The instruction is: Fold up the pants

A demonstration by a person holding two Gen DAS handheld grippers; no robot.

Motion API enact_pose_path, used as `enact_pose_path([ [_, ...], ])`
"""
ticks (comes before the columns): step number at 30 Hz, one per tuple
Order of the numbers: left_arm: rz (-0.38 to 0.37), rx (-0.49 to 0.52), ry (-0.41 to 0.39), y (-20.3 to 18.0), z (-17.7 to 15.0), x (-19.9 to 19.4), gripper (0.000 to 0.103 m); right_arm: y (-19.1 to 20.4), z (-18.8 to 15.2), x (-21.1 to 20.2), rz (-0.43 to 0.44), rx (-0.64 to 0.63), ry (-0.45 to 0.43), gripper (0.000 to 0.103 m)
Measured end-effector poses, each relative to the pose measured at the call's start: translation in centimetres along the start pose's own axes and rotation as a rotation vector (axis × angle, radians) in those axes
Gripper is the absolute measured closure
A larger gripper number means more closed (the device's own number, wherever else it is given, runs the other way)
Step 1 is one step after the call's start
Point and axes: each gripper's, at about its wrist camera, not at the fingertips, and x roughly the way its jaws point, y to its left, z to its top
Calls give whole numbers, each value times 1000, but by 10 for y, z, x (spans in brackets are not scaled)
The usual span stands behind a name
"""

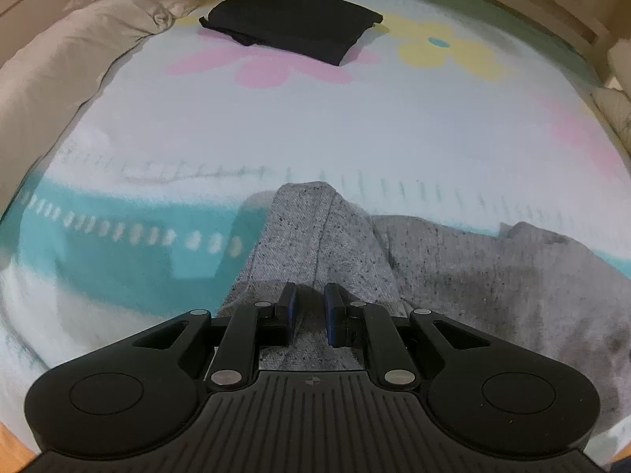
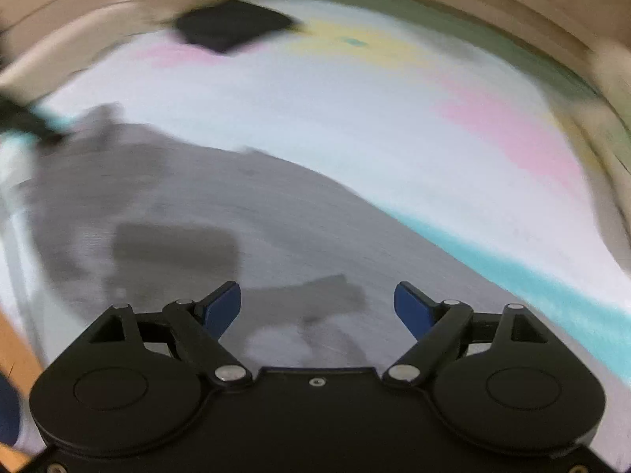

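Right now your left gripper (image 1: 309, 307) pinches a fold of the grey pants (image 1: 453, 268), which run off to its right along the flowered blanket (image 1: 355, 126); your right gripper (image 2: 317, 307) hangs over them with jaws wide and nothing between; its blurred view shows the cloth's full spread, the left view only the raised ridge; a folded black garment (image 1: 292, 31) lies well beyond.

A bed (image 1: 315, 126) carries everything, covered by a pale blanket (image 1: 276, 118) printed with pink and yellow flowers and a teal band. Grey pants (image 1: 453, 260) lie rumpled on its near part, over the teal band. A folded black garment (image 1: 292, 23) lies flat at the far end, beside a beige pillow (image 1: 79, 47).
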Motion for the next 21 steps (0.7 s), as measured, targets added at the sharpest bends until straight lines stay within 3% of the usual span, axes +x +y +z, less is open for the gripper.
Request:
enact_pose_path([
  [7, 23, -4, 2, -5, -3, 5, 90, -60, -27, 23, -89, 204, 72, 17],
  [8, 23, -6, -5, -5, -3, 4, 92, -64, -31, 29, -99, 215, 88, 17],
  [9, 24, -11, -9, -5, -4, 4, 103, -68, -36, 33, -105, 223, 112, 17],
  [11, 28, -33, -23, -4, -5, 0, 103, -75, -45, 44, -88, 230, 166, 17],
  [15, 29, -61, -61, -3, -8, -15, 103, -86, -50, 45, -74, 291, 162, 11],
  [17, 29, -89, -72, 2, -9, -22, 100, -85, -49, 44, -73, 285, 163, 10],
  [19, -25, -122, -82, 8, -13, -28, 97, -85, -50, 43, -69, 273, 166, 10],
  [20, -58, -152, -72, 13, -15, -30, 93, -85, -50, 43, -63, 270, 168, 10],
  [21, -76, -188, -64, 17, -19, -32, 79, -79, -49, 41, -58, 268, 170, 10],
])
